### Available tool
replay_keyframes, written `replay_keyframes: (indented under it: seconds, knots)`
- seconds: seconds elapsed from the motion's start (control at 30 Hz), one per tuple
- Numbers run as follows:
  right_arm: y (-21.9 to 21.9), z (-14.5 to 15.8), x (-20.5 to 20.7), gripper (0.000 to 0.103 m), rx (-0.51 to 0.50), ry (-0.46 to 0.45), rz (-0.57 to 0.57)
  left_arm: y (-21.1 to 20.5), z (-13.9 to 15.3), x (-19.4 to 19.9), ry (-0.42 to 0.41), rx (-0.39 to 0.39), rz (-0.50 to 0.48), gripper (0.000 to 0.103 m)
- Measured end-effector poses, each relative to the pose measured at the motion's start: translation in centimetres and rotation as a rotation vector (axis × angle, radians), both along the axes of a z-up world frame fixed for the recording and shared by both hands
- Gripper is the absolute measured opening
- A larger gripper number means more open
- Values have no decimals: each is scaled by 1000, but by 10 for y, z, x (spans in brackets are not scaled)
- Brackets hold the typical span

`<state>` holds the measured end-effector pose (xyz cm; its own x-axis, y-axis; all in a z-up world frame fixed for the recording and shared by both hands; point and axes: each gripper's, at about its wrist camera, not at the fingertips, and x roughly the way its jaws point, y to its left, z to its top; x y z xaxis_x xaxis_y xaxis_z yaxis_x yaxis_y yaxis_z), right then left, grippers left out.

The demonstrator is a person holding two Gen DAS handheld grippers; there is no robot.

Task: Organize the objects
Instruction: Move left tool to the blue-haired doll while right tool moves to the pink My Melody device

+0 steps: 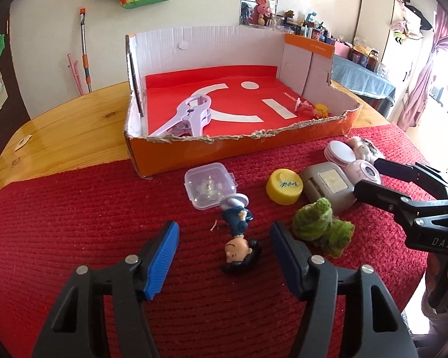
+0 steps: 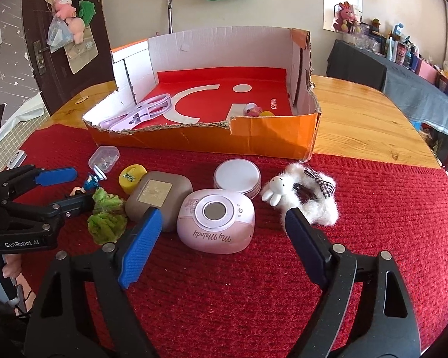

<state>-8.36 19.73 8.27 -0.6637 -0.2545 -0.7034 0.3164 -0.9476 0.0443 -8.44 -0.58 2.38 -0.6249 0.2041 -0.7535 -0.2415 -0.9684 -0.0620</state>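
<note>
While both gape wide, left hand-held gripper (image 1: 224, 238) straddles figurine (image 1: 239, 238) — untouched; right hand-held gripper (image 2: 221, 226) holds nothing.

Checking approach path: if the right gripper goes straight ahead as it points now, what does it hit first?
Most likely the pink My Melody case, lying between the open right gripper fingers; the white round tin sits behind it. Depth is uncertain.

The left gripper (image 1: 224, 253) is spread wide, blue pads facing each other, held low and pointing toward twelve o'clock. The right gripper (image 2: 221, 232) is likewise parted and empty — in the left wrist view it reaches in from three o'clock. Bare fingers (image 2: 10, 268) wrap the left handle at eight o'clock.
</note>
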Motion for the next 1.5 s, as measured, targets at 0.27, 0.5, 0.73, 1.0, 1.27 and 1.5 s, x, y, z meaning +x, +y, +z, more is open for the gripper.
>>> replay_keyframes:
  seconds: [0.27, 0.5, 0.73, 1.0, 1.27, 1.5]
  knots:
    - [4, -1, -5, 71, -65, -35, 20, 5, 0, -5, 7, 2, -22, 58]
    - [5, -3, -8, 71, -97, -56, 42, 6, 0, -7, 8, 16, -32, 51]
    - [5, -3, -8, 71, -87, -60, 54, 6, 0, -7, 11, 11, -47, 51]
    - [11, -5, -7, 71, -43, -56, 38, 6, -1, -6, 15, 8, -55, 51]
    - [7, -5, -10, 68, -26, -51, 44, 8, 0, -4, 17, 9, -60, 40]
    - [1, -7, -10, 63, 9, -45, 49, 11, 0, -4, 22, 7, -65, 40]
